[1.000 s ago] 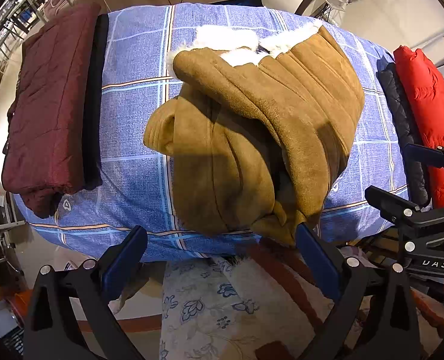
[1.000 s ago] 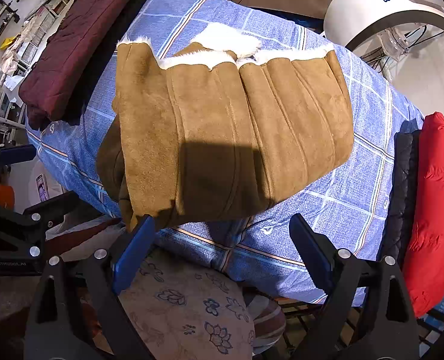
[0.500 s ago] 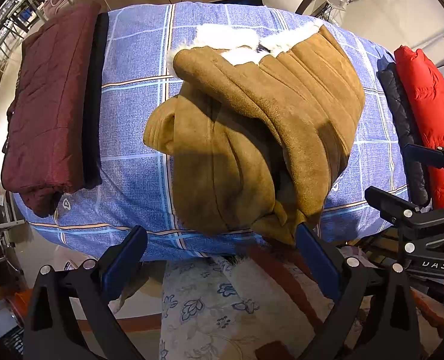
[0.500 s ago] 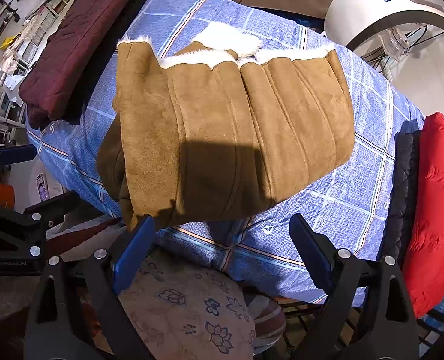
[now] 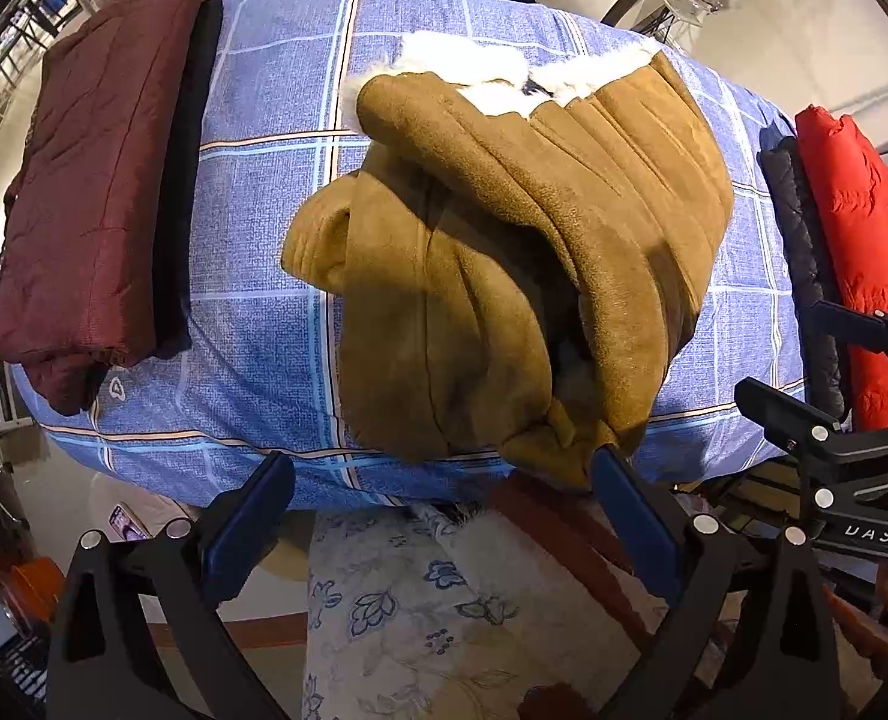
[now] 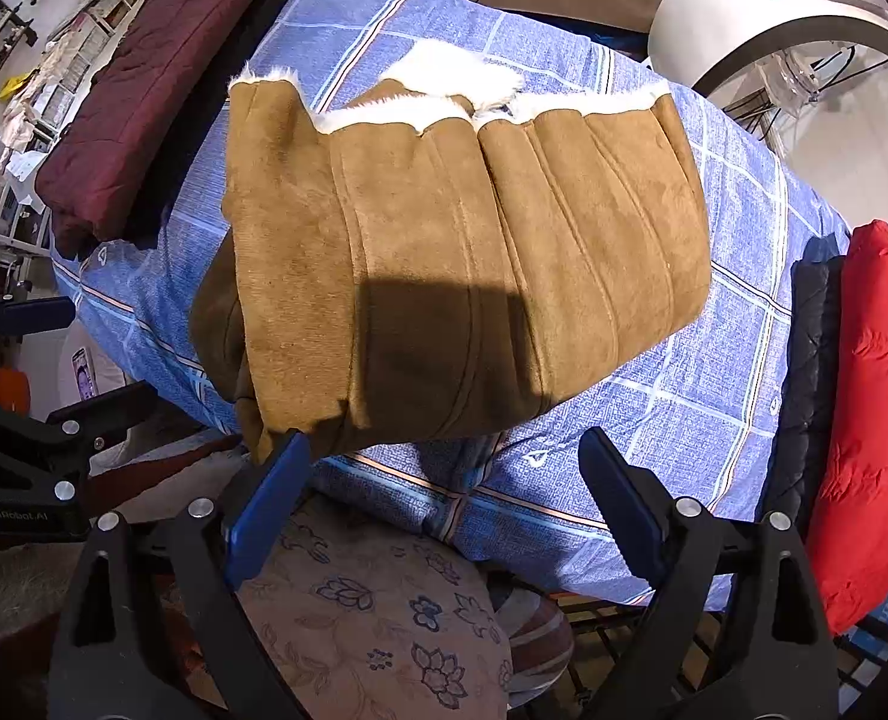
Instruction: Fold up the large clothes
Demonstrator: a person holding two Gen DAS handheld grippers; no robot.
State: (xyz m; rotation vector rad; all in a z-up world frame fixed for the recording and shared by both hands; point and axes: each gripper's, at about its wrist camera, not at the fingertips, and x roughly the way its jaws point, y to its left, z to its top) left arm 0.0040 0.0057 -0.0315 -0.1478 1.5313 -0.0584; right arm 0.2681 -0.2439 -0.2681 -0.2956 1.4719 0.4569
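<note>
The tan suede coat (image 6: 462, 276) with white fleece lining is lying folded in a bundle in the middle of the blue checked quilt (image 6: 684, 408). I am holding my left gripper (image 5: 438, 516) level at the coat's near edge, fingers spread wide, its right pad just touching the coat's lower corner. My right gripper (image 6: 438, 498) is sitting low at the same near edge, fingers also spread, gripping nothing, its left pad at the coat's hem. Left of the coat, a folded maroon quilted jacket (image 5: 90, 192) is resting on the quilt; right of the coat, a red puffer jacket (image 6: 870, 408) is lying beside a dark one (image 6: 807, 372).
</note>
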